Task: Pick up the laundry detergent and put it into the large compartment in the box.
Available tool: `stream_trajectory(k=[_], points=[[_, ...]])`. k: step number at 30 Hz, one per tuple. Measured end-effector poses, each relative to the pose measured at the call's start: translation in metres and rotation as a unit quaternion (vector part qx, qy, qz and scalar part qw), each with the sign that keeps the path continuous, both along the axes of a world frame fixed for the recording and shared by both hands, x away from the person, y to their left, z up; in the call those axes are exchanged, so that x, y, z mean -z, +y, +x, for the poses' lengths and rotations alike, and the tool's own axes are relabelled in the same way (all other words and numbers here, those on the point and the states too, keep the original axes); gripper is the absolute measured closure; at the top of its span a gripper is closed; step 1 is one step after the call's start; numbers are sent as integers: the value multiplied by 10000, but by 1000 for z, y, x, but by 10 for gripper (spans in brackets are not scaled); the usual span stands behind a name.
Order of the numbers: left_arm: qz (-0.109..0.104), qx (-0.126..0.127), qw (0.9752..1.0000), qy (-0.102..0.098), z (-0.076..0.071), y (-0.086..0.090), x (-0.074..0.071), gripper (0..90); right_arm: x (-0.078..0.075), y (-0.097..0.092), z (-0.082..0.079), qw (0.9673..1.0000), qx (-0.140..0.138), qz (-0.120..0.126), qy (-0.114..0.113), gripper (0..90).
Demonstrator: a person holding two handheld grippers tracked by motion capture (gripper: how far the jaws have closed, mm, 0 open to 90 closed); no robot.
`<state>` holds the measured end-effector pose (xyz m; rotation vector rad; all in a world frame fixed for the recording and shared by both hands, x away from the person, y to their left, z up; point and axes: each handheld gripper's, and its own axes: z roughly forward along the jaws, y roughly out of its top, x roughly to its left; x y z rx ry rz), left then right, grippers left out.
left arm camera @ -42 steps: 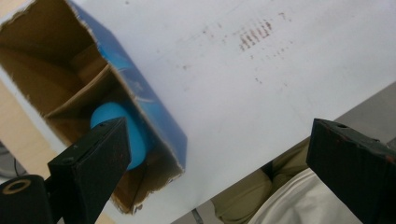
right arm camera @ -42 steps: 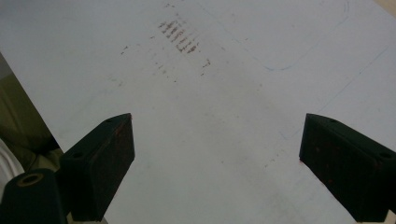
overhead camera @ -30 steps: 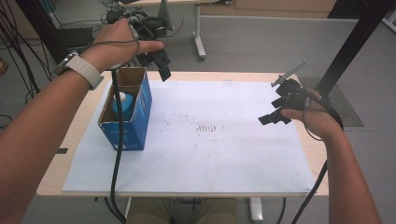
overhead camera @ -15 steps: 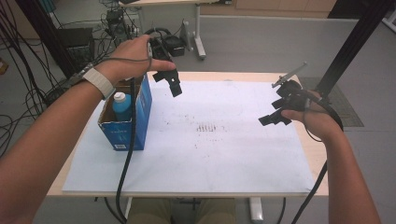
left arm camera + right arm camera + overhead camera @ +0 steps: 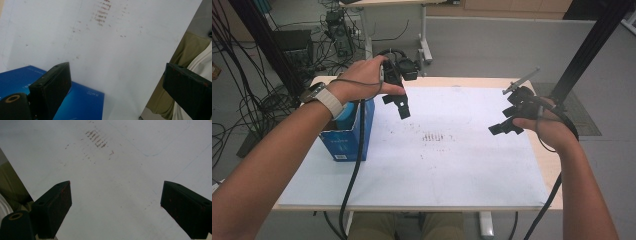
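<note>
left gripper [image 5: 397, 102]: wide open, empty, apparently beside blue box [image 5: 347, 142] | right gripper [image 5: 507, 120]: wide open, empty

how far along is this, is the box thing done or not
Looks mostly done: the bottle sits inside the blue box. In hand: nothing, the left tongs and right tongs are both open and empty above the white sheet. Nothing else waits on the sheet.

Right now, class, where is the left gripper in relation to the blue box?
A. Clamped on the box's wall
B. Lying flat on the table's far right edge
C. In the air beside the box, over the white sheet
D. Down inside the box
C: in the high view the left gripper hangs open to the right of the blue box, above the white sheet, holding nothing.
</note>
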<state>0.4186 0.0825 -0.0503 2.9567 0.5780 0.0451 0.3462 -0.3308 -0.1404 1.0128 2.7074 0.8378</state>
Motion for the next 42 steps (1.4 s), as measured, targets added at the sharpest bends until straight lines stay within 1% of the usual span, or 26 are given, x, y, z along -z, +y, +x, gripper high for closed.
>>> stream_trajectory(k=[2,6,10,12,21,27,38,42], points=[[-29,-33,10000,-1,-1,-1,2,88,1,0,0,10000,6,-3,1,98],[-10,-5,10000,19,0,-3,5,88,3,-1,0,10000,17,17,7,97],[-55,-17,10000,-4,-1,-4,6,88,4,-2,-2,10000,23,32,8,97],[-59,5,10000,-20,-1,-5,6,88,4,-3,-3,10000,40,34,8,97],[-6,-48,10000,-28,-2,-6,7,88,4,-4,-3,10000,43,41,14,96],[-32,-56,10000,-50,-4,-6,8,88,5,-4,-4,10000,44,38,23,96],[11,-106,9999,-36,-3,-7,8,88,5,-6,-5,10000,60,43,6,97],[-10,-124,9999,-43,-2,-6,8,87,5,-6,-5,10000,59,51,7,97]])
